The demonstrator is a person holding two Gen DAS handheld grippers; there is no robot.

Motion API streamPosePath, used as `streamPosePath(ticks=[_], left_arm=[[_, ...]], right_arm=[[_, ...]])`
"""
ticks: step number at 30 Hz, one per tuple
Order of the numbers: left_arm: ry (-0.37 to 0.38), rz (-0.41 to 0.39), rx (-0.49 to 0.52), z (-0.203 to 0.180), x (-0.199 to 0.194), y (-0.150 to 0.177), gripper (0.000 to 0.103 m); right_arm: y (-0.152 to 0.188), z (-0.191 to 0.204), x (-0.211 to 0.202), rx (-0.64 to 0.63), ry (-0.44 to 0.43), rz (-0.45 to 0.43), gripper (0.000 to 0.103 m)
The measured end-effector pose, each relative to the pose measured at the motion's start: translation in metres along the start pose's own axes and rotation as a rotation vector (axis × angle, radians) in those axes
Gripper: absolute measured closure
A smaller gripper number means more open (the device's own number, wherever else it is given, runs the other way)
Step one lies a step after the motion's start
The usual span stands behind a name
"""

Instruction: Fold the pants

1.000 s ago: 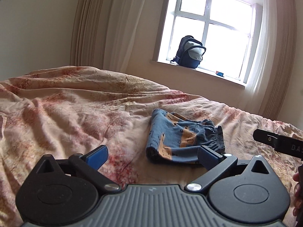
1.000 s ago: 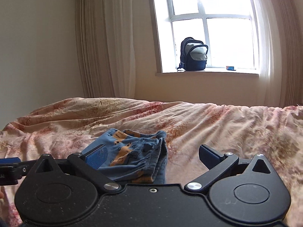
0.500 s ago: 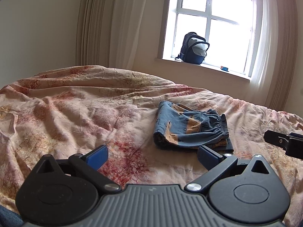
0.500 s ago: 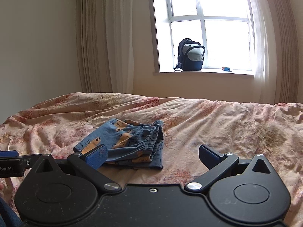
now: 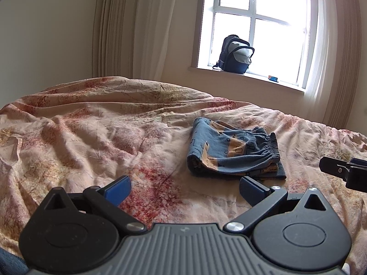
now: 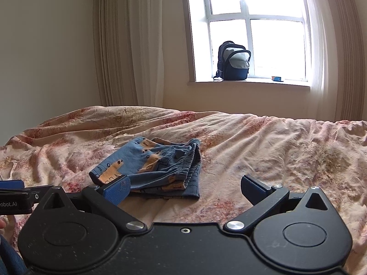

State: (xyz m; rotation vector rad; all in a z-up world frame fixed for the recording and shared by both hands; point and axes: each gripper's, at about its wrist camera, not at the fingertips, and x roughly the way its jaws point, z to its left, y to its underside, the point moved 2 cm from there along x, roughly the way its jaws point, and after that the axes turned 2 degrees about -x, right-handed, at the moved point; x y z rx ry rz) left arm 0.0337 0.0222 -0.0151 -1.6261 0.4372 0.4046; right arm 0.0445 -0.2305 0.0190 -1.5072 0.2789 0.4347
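Observation:
The blue pants (image 5: pixel 234 151) with orange print lie folded into a small bundle on the bed, elastic waistband to the right. In the right wrist view the pants (image 6: pixel 151 165) lie left of centre. My left gripper (image 5: pixel 183 189) is open and empty, held back from the bundle, which lies ahead and right of it. My right gripper (image 6: pixel 184 189) is open and empty, held back with the bundle ahead and left of it. The right gripper's finger also shows at the right edge of the left wrist view (image 5: pixel 344 171).
The bed has a wrinkled pink floral cover (image 5: pixel 96 137). A dark backpack (image 5: pixel 236 55) and a small blue object (image 5: pixel 273 78) sit on the window sill beyond the bed. Curtains hang on both sides of the window.
Both grippers have drawn back from the folded pants and risen slightly, so the bundle looks farther away. The pants have not moved.

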Motion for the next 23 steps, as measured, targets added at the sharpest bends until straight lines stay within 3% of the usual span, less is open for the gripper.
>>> streamPosePath(ticks=[13,23], left_arm=[[-0.04,0.023,0.019,-0.0011,0.0021,-0.0003,0.0],[-0.024,0.037,-0.003,0.0014,0.0025,0.0,0.0]], right_arm=[[-0.0001,0.0011,-0.0002,-0.005,0.0,-0.001,0.001],[0.0005,0.001,-0.0006,-0.01,-0.006,0.0,0.001]])
